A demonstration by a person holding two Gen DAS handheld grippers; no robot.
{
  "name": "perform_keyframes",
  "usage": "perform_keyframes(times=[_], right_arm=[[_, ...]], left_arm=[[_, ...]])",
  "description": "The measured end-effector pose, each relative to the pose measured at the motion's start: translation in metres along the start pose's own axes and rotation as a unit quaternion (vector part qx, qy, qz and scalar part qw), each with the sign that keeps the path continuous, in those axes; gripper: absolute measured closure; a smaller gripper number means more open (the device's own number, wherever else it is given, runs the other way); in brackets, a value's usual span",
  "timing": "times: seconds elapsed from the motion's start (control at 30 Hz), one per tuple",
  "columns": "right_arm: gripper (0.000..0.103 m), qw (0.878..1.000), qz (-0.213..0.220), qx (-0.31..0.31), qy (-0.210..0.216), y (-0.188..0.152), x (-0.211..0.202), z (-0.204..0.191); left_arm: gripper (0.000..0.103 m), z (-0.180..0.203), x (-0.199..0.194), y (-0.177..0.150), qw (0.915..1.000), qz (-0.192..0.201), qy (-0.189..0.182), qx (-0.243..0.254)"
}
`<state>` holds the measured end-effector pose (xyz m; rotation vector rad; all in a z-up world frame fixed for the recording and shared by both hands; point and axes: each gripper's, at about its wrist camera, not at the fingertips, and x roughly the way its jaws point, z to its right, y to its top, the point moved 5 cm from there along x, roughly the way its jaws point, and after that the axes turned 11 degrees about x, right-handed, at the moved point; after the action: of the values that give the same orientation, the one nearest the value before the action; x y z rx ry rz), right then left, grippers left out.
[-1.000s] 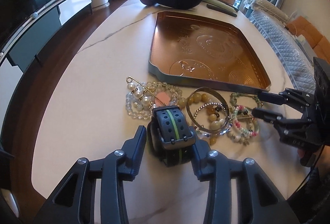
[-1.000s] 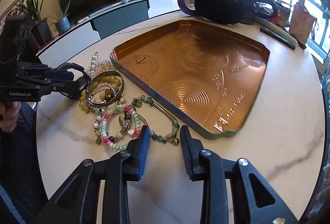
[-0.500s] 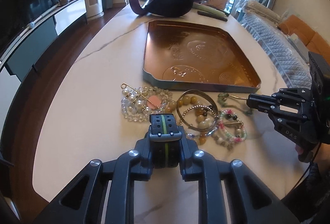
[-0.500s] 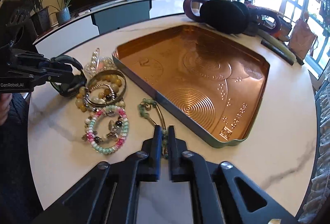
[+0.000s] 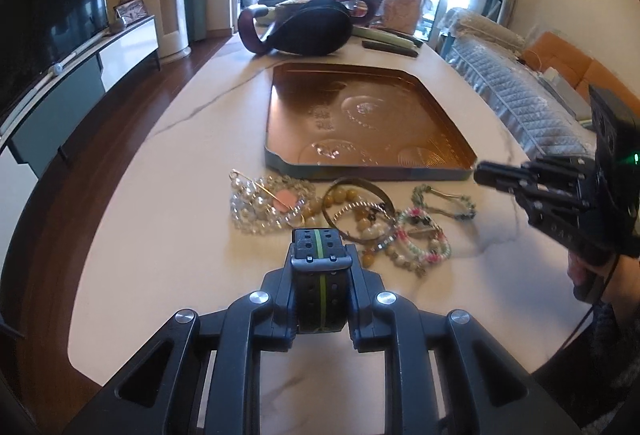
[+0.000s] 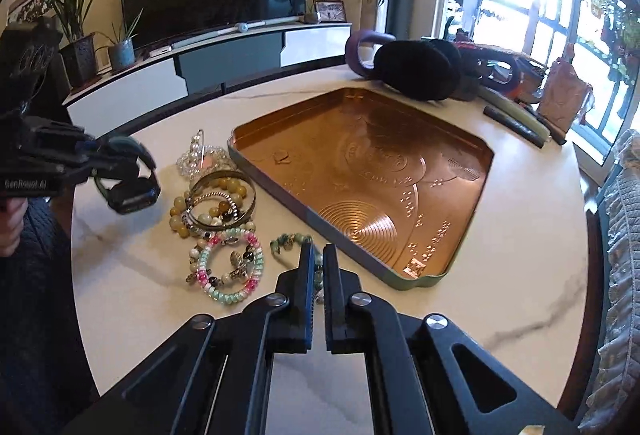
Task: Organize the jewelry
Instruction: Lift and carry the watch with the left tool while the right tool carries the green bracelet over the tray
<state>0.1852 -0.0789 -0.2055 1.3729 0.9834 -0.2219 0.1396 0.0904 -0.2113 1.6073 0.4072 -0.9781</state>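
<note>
left gripper [image 5: 320, 295] clamps the watch [image 5: 319, 275], lifted off the table [image 5: 160, 235]. right gripper [image 6: 317, 275] pinches the green bracelet [image 6: 286, 241] nr the tray [image 6: 404, 281]. carry both w/ firm squeeze, lower onto copper, don't drag chain.

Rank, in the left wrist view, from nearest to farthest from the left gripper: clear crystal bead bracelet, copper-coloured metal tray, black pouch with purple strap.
1. Clear crystal bead bracelet, just ahead, slightly left of the left gripper.
2. Copper-coloured metal tray, beyond the jewellery pile.
3. Black pouch with purple strap, at the table's far end.
</note>
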Motion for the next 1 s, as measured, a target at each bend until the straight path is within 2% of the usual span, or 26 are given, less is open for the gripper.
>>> perform_keyframes(times=[0.17, 0.27, 0.33, 0.37, 0.43, 0.57, 0.8, 0.87, 0.9, 1.0], right_arm=[[0.101, 1.000, 0.020, 0.004, -0.011, 0.005, -0.009, 0.003], [0.101, 1.000, -0.024, 0.011, -0.014, -0.007, 0.008, 0.008], [0.094, 0.998, -0.052, 0.027, -0.016, -0.014, 0.018, 0.014], [0.093, 0.998, -0.059, 0.026, -0.018, -0.016, 0.021, 0.016], [0.091, 0.998, -0.054, 0.022, -0.030, -0.014, 0.021, 0.021], [0.087, 0.996, -0.077, 0.046, 0.000, -0.017, 0.030, 0.026], [0.086, 0.997, -0.082, 0.009, -0.008, -0.024, 0.037, 0.017], [0.088, 0.996, -0.087, 0.020, -0.005, -0.024, 0.037, 0.019], [0.098, 0.996, -0.088, 0.017, -0.016, -0.025, 0.037, 0.018], [0.098, 0.996, -0.080, 0.001, -0.029, -0.025, 0.036, 0.012]], left_arm=[[0.083, -0.003, 0.002, -0.007, 0.9999, -0.010, 0.007, -0.012], [0.083, -0.004, 0.002, -0.009, 0.9996, -0.016, 0.017, -0.017], [0.083, -0.004, 0.001, -0.012, 0.9994, -0.022, 0.019, -0.020], [0.083, -0.003, 0.000, -0.015, 0.9993, -0.024, 0.019, -0.021], [0.083, -0.001, -0.001, -0.019, 0.9991, -0.030, 0.022, -0.022], [0.083, -0.004, -0.003, -0.025, 0.9987, -0.032, 0.031, -0.024], [0.083, -0.009, 0.003, -0.029, 0.9981, -0.044, 0.033, -0.029], [0.083, -0.006, 0.007, -0.029, 0.9981, -0.050, 0.024, -0.027], [0.083, -0.004, 0.007, -0.029, 0.9983, -0.049, 0.019, -0.026], [0.083, 0.001, 0.003, -0.023, 0.9990, -0.036, 0.016, -0.020]])
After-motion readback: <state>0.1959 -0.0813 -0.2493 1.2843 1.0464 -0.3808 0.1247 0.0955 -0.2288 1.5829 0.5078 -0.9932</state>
